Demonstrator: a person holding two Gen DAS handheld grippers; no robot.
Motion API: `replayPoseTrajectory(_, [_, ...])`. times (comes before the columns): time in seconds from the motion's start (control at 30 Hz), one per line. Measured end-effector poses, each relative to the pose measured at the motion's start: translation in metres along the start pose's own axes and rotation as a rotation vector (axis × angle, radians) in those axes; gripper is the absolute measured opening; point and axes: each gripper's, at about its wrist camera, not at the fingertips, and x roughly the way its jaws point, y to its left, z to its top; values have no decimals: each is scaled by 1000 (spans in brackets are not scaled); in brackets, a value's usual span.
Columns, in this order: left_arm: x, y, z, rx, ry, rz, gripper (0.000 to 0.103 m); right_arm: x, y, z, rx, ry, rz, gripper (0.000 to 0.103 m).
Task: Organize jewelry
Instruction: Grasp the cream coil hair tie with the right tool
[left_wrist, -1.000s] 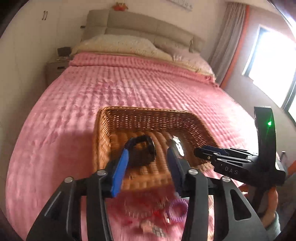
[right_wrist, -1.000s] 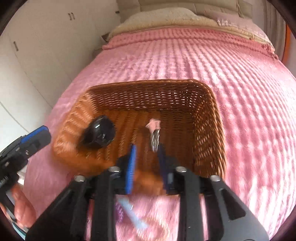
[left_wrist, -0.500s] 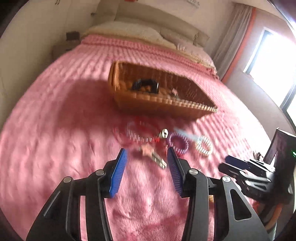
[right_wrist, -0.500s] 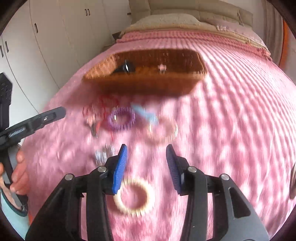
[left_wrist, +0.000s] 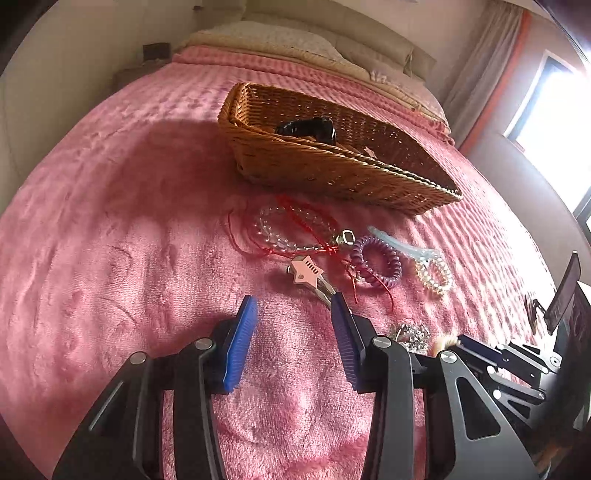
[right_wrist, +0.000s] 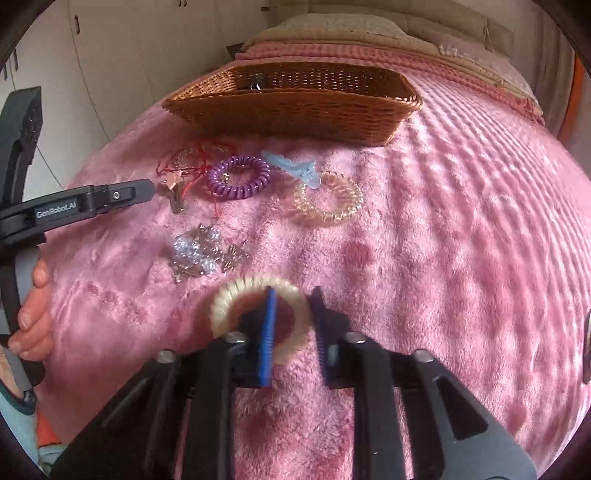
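Right gripper (right_wrist: 291, 325) tilted down, jaws just closing astride cream coil tie (right_wrist: 258, 317); left gripper (left_wrist: 293, 332) jaws apart.

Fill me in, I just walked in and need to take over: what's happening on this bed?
A person with a gripper in each hand is sorting jewelry into a basket on a pink blanket. The right gripper has just been closing, its jaws either side of a cream hair tie's band. The left gripper hangs open near a star clip. A black clip lies in the basket; other pieces remain on the blanket.
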Motion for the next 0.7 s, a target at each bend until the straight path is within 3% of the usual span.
replayPoseTrajectory(0.27, [5, 10, 2, -42, 29, -55, 39, 12, -25, 26, 110, -7, 15, 11])
replayPoseTrajectory(0.47, [27, -9, 16, -20, 51, 20, 42, 16, -26, 23, 113, -21, 14, 11])
replayPoseTrajectory(0.57, [39, -24, 18, 52, 65, 95, 46, 17, -25, 22, 105, -21, 5, 11])
replayPoseTrajectory(0.6, [40, -25, 17, 67, 72, 115, 40, 17, -23, 22, 99, -22, -1, 11])
replayPoseTrajectory(0.7, [35, -23, 13, 124, 73, 133, 8, 15, -21, 19, 90, -27, 1, 11])
